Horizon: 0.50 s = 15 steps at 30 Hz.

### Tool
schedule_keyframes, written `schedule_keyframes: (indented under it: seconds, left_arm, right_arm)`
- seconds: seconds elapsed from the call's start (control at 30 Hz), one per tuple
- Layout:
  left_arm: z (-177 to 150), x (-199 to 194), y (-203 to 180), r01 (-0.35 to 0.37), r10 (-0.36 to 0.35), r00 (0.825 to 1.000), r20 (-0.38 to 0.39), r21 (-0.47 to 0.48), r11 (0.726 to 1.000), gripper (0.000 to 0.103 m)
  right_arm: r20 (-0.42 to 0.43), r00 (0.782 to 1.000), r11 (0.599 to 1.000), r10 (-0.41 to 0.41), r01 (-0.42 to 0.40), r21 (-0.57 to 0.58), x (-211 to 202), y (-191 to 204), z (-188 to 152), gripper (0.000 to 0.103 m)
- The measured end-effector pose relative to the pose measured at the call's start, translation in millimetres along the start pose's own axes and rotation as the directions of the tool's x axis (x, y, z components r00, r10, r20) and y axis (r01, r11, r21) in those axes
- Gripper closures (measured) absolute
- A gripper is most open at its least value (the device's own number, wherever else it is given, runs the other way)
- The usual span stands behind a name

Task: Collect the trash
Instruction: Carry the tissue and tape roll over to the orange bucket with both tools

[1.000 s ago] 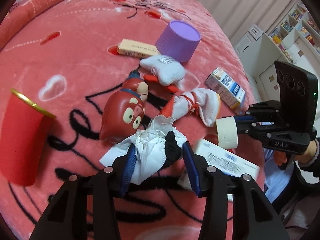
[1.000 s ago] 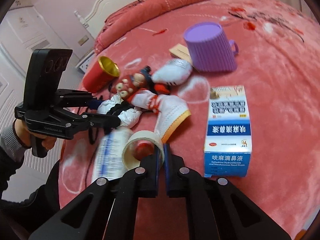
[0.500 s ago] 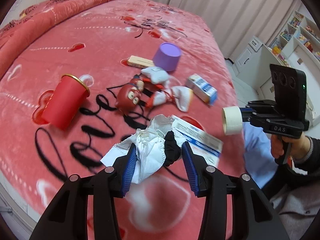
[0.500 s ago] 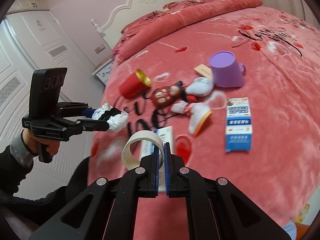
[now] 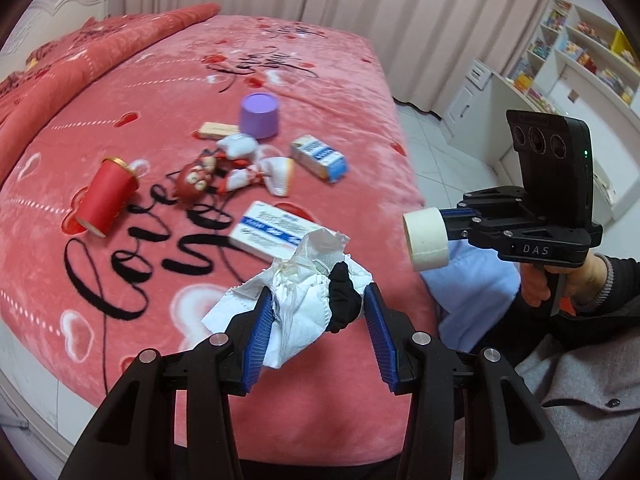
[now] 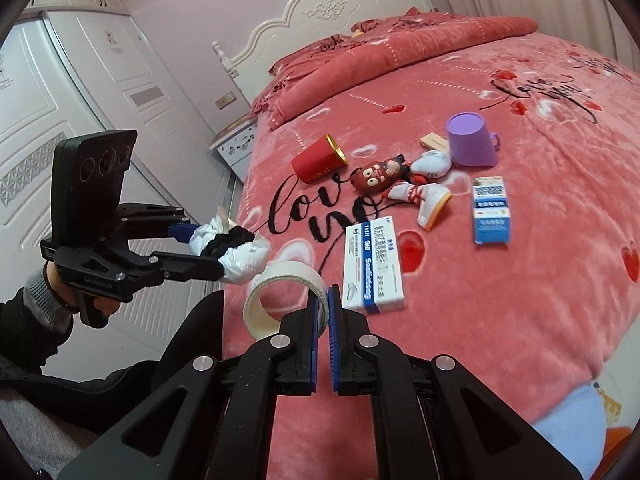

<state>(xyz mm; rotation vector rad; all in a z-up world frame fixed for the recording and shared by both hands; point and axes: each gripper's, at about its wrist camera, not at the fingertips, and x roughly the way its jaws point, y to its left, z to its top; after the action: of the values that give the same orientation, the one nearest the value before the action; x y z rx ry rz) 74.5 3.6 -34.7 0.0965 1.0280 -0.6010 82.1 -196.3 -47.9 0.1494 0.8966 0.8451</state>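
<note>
My left gripper [image 5: 318, 320] is shut on a crumpled white tissue wad [image 5: 300, 300] with a black scrap in it, held above the near edge of the bed; it also shows in the right wrist view [image 6: 236, 252]. My right gripper [image 6: 323, 308] is shut on the wall of a cream tape roll [image 6: 280, 300], held off the bed's edge; the roll shows in the left wrist view [image 5: 426, 238] too. On the red blanket lie a white and blue medicine box [image 5: 276, 232], a smaller blue box [image 5: 318, 157] and a thin beige box [image 5: 216, 130].
A red can [image 5: 106, 196] lies on its side at the left. A brown doll [image 5: 196, 178] with white shoes and an upturned purple cup [image 5: 259, 115] sit mid-bed. A headboard [image 6: 340, 8], door and nightstand stand beyond the bed; shelves [image 5: 580, 60] stand at the right.
Both grippers have pulled back and up from the bed with their loads. The items on the blanket now look smaller and farther away.
</note>
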Motion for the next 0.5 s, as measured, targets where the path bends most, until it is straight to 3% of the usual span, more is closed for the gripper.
schedule_keyframes:
  seconds: [0.27,0.5]
  left_arm:
    - [25.7,16.2,-55.8,0.035,-0.034,0.999,-0.006,0.13,0.991,0.056]
    - [74.1,62.8,-125.6,0.133,-0.124,0.991,-0.048,0.287,0.949,0.056]
  right_arm:
    - [0.104,0.992,0.996,-0.07,0.064,0.063,-66.2,-21.3,-24.6,0.098]
    - [0.201,0.954,0.963,-0.221,0.18,0.203,-150.9,-72.9,-62.8,0.098]
